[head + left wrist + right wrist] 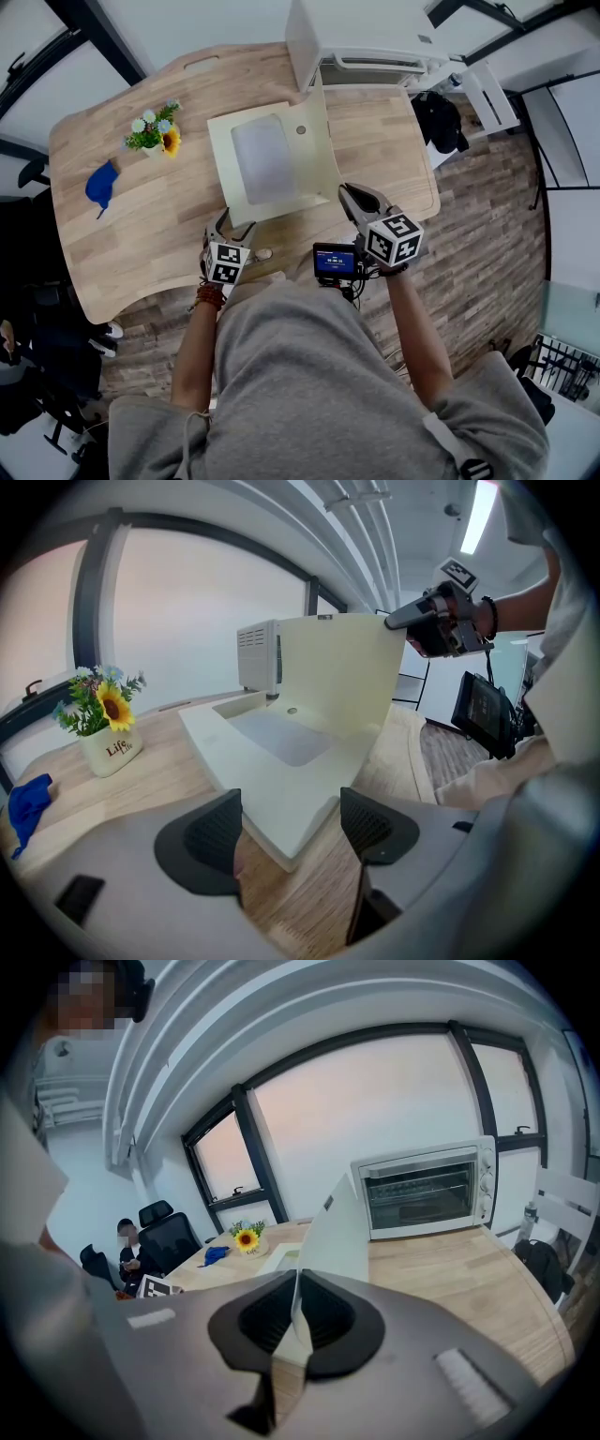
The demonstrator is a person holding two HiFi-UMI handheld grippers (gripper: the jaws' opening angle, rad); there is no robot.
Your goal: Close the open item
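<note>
A cream, laptop-like case lies open on the wooden table. Its flat base (pixel 281 202) has a grey inset, and its lid (pixel 324 141) stands nearly upright along the right side. My right gripper (pixel 348 193) is shut on the lid's near edge, and the thin panel (pixel 337 1232) runs between the pads of that gripper (pixel 297 1312). My left gripper (pixel 231 226) is open at the base's near corner. In the left gripper view the base's corner (pixel 281 799) lies between the spread jaws (pixel 292 834) without touching the pads. The right gripper (pixel 403 621) shows there at the lid's (pixel 337 677) top corner.
A white toaster oven (pixel 361 33) stands at the back of the table (pixel 141 244) behind the case. A flower pot (pixel 155 138) and a blue cloth (pixel 101 186) sit at the left. A small screen (pixel 335 261) hangs by my right hand. A seated person (pixel 124 1241) is far left.
</note>
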